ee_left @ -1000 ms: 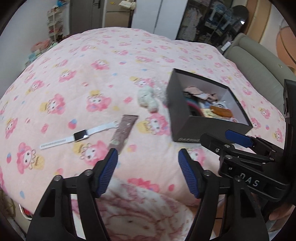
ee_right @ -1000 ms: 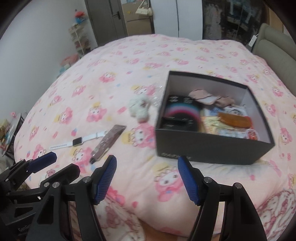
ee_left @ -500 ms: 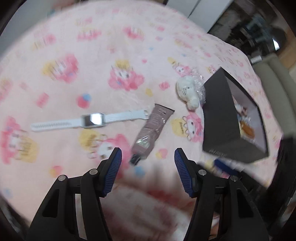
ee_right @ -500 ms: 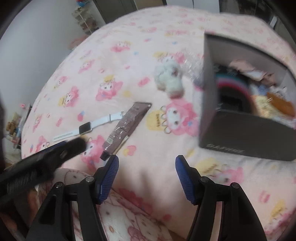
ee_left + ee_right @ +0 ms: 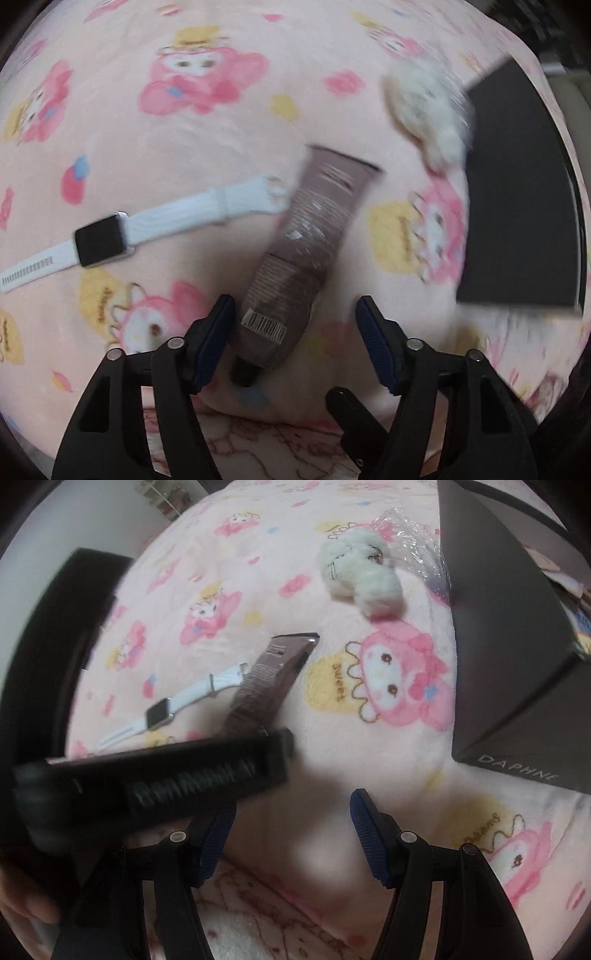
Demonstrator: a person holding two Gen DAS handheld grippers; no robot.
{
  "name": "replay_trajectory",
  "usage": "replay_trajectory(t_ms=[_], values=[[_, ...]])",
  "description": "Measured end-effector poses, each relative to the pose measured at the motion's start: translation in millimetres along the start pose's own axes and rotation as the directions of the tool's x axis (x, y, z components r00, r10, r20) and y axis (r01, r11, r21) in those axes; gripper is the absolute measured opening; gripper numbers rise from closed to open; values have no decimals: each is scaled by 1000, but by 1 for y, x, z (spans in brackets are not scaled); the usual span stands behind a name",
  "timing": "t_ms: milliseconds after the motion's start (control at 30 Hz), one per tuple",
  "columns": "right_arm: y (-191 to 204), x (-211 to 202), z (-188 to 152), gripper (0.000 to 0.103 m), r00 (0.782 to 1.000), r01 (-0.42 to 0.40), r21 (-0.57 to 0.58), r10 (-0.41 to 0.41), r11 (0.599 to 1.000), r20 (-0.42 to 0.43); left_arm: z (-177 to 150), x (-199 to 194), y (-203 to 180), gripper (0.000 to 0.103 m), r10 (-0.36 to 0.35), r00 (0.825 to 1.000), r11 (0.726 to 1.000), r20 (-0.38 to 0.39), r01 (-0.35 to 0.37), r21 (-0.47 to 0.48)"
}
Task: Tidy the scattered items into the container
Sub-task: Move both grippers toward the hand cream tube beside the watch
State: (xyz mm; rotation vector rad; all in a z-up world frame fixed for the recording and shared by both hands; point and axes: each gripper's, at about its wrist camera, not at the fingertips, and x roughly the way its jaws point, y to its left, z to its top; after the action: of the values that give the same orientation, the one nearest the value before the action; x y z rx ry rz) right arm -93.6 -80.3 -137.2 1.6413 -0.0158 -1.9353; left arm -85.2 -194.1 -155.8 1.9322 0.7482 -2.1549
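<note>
Tube [image 5: 306,251], brown, lies on pink cartoon-print bed [image 5: 207,144], cap end near, between spread pads of left claw [image 5: 295,343]; not gripped. White smartwatch [image 5: 99,240] left of tube, strap tip touching it. Plush toy [image 5: 360,570] far right, just beside black box [image 5: 506,657]. Right claw [image 5: 291,834] apart, holding nothing.

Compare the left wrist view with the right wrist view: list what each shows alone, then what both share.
Only the left wrist view shows the left gripper open around the brown tube's barcode and cap end.

Only the right wrist view shows the DAPHNE lettering on the black box, items inside the box, crinkled plastic wrap, and the right gripper, open and empty.

Both show the tube, white smartwatch, plush toy, box and pink blanket.
</note>
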Motion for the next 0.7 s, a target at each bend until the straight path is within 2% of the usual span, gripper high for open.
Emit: replay_trajectory(t_ms=[33, 67, 133, 167, 200, 233, 333, 433, 533, 567, 600, 633, 700], values=[[-3, -4, -1, 61, 1000, -7, 4, 7, 1000, 7, -5, 0, -1, 55, -73, 997, 997, -14, 73, -2], [-6, -8, -3, 61, 1000, -7, 6, 7, 1000, 16, -9, -1, -1, 53, -159, 987, 987, -23, 159, -12], [-11, -15, -7, 61, 999, -1, 5, 1, 1000, 36, -19, -3, -2, 48, -325, 945, 946, -40, 325, -11], [-13, -17, -7, 61, 999, -6, 4, 6, 1000, 38, -22, -5, -3, 46, -385, 922, 923, -41, 385, -5], [-14, -17, -8, 61, 999, -11, 3, 11, 1000, 36, -25, -9, -2, 46, -421, 907, 907, -20, 421, 0], [-16, -16, -8, 61, 999, -16, 3, 16, 1000, 31, -27, -14, 0, 46, -423, 906, 906, 17, 424, -2], [-18, -10, -7, 61, 1000, 2, 8, -2, 1000, 25, -28, -19, 11, 46, -378, 921, 922, 91, 384, -60], [-18, -5, -7, 61, 999, 12, 12, -12, 1000, 34, -27, -13, 13, 47, -338, 937, 932, 94, 347, -103], [-14, 3, -6, 60, 999, 16, -23, -16, 1000, 42, -26, -10, 4, 48, -295, 951, 950, 94, 303, -75], [-14, 6, -6, 55, 999, 8, -31, -6, 999, 42, -26, -9, 2, 48, -294, 951, 951, 91, 301, -68], [-15, 9, -6, 35, 999, 3, -33, -1, 999, 38, -27, -8, 1, 48, -298, 951, 950, 88, 304, -66], [-16, 10, -6, 28, 999, 0, -33, 1, 999, 34, -27, -8, 1, 48, -303, 949, 948, 88, 309, -69], [-19, 6, -8, 25, 999, -23, -23, 24, 999, 46, -29, -10, 3, 48, -327, 940, 939, 98, 335, -78]])
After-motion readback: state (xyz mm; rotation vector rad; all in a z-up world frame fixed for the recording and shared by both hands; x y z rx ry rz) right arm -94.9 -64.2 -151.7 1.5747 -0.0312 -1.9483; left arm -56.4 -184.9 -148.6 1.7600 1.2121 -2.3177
